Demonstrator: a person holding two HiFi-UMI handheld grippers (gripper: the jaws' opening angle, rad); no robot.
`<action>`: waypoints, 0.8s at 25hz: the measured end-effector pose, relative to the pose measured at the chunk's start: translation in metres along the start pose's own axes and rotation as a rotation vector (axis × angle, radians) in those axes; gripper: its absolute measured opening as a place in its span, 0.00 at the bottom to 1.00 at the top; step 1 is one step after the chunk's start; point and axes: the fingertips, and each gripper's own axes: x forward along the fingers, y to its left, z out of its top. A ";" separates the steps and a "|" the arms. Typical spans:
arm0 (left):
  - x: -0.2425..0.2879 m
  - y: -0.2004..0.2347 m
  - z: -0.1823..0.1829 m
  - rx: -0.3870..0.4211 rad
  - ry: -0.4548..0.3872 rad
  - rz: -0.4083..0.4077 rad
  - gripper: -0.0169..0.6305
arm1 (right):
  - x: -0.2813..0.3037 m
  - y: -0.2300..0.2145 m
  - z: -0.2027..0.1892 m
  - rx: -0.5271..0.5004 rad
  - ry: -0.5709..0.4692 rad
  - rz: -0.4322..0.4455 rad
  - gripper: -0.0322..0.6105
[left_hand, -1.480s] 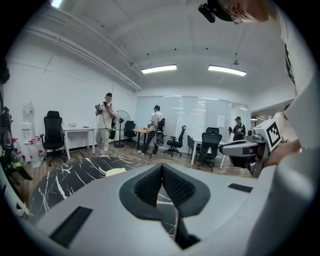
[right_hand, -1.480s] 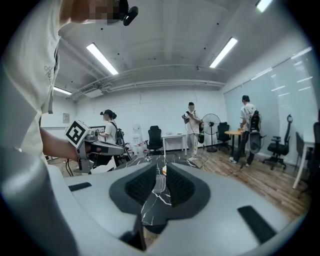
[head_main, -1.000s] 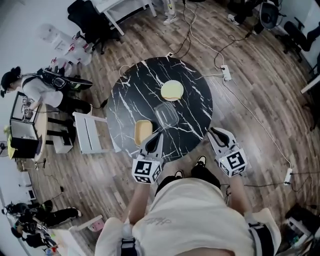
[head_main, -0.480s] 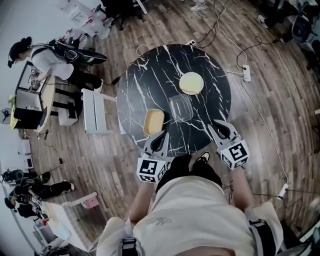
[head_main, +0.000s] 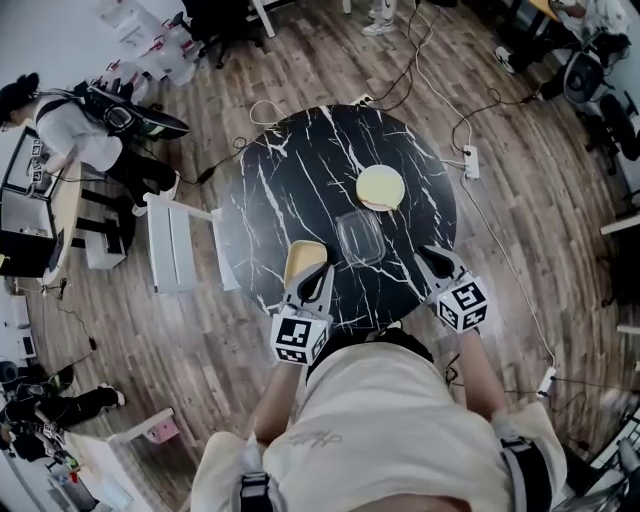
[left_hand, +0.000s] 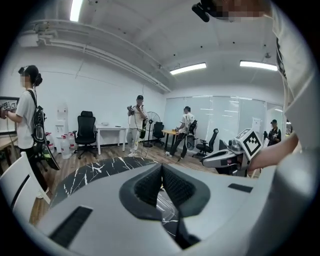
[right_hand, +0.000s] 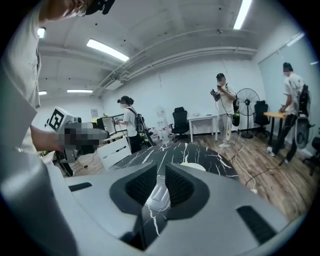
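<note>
Plainly, the left gripper's jaws are pressed together at the tips, while the right gripper's stand a thin slit apart, and both are empty. Straight ahead of the left jaws lies a tan oblong tray, its long axis running away from them and its near end hidden under that gripper. A clear square plastic container sits ahead between both pairs on the black marbled round surface, somewhat nearer the left.

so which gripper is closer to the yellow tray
Left. The left gripper sits over the near edge of the yellow tray; the right gripper is off to its right, beyond the clear box.
</note>
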 end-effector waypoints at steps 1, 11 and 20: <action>0.003 0.005 -0.002 0.004 0.002 -0.010 0.05 | 0.007 -0.002 -0.002 -0.013 0.018 -0.011 0.14; 0.031 0.030 -0.019 0.052 0.061 -0.092 0.05 | 0.084 -0.008 -0.047 -0.024 0.198 -0.027 0.14; 0.045 0.036 -0.029 -0.004 0.115 -0.037 0.05 | 0.133 -0.021 -0.107 0.034 0.348 0.060 0.15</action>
